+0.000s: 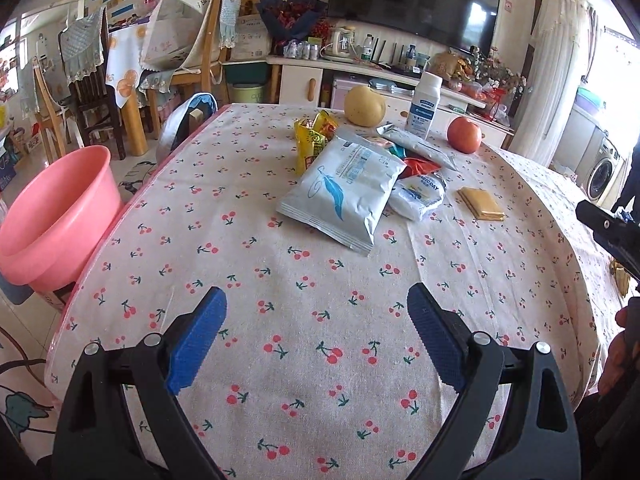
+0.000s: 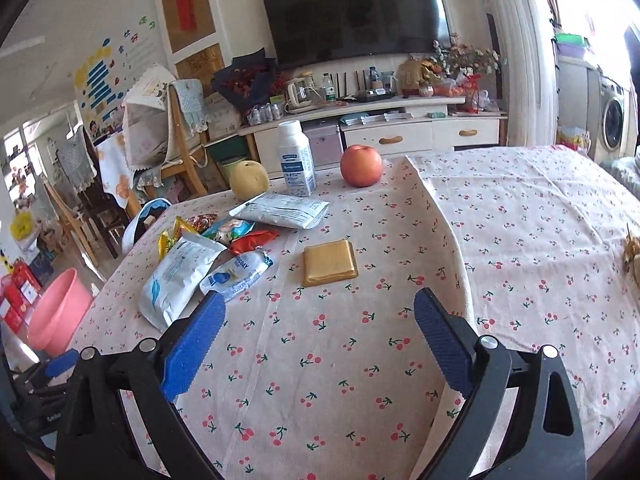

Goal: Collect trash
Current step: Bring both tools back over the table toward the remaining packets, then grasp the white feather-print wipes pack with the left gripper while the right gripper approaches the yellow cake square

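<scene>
Both the left tool (image 1: 316, 308) and right tool (image 2: 320, 312) hang spread and empty above the table (image 1: 280, 360). The wrappers (image 1: 344, 188) lie heaped mid-table, near a pear (image 1: 365, 105), bottle (image 1: 425, 105) and apple (image 1: 464, 135). A pink basin (image 1: 52, 216) sits beside the table's left edge.
</scene>
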The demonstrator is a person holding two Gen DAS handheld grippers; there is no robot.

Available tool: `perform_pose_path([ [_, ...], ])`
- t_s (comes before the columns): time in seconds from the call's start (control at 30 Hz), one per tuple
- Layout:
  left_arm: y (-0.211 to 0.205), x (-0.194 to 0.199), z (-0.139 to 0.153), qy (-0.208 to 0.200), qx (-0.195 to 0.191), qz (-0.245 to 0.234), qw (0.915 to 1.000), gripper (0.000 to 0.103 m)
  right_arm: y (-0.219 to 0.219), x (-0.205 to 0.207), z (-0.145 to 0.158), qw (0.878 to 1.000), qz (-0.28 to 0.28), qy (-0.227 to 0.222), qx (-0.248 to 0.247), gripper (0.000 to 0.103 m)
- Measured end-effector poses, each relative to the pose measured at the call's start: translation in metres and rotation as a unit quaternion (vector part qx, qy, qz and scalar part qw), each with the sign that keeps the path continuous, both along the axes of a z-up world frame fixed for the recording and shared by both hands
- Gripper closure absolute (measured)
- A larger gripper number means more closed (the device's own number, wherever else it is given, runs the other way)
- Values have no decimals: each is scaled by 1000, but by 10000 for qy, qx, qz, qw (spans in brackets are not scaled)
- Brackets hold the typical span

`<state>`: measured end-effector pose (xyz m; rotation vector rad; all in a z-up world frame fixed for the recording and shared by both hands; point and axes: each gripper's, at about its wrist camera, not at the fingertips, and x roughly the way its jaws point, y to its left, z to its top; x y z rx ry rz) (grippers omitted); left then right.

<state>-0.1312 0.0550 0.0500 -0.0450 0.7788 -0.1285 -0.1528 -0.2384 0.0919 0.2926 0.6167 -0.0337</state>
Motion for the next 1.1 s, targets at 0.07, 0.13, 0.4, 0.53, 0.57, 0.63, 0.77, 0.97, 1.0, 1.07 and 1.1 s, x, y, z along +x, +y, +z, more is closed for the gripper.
perform_pose_path([
  [0.07, -1, 3, -1, -7, -15, -36, 10000, 11, -10, 6, -4, 9997, -41, 88, 218, 9],
  [0.13, -3, 7, -2, -3, -20, -72, 10000, 11, -16, 13, -8, 9990, -27, 138, 414, 9],
  [0.4, -16, 42, -3, -60, 62, -370, 9993, 11, -5, 42, -15, 9961, 492, 295, 673, 9],
  [0.53, -25, 69, -5, -34, 236, -634, 9977, 11, 0, 59, -17, 9978, 446, 434, 237, 9],
  [0.57, -28, 75, -6, -25, 291, -702, 9971, 11, -1, 64, -19, 9979, 416, 474, 163, 9],
  [0.63, -33, 86, -9, 18, 426, -867, 9953, 11, -3, 73, -24, 9976, 351, 596, -19, 9],
  [0.77, -43, 108, -18, 161, 616, -1092, 9920, 11, -8, 93, -37, 9955, 318, 876, -152, 9],
  [0.97, -53, 132, -25, 274, 777, -1241, 9888, 11, -1, 121, -53, 9915, 448, 1178, -316, 9],
  [1.0, -54, 135, -26, 280, 824, -1242, 9884, 11, 0, 125, -54, 9912, 442, 1194, -351, 9],
  [1.07, -54, 141, -28, 325, 854, -1256, 9879, 11, 3, 129, -56, 9902, 432, 1237, -480, 9],
  [1.1, -55, 144, -29, 348, 863, -1250, 9878, 11, 5, 132, -59, 9892, 450, 1284, -553, 9],
])
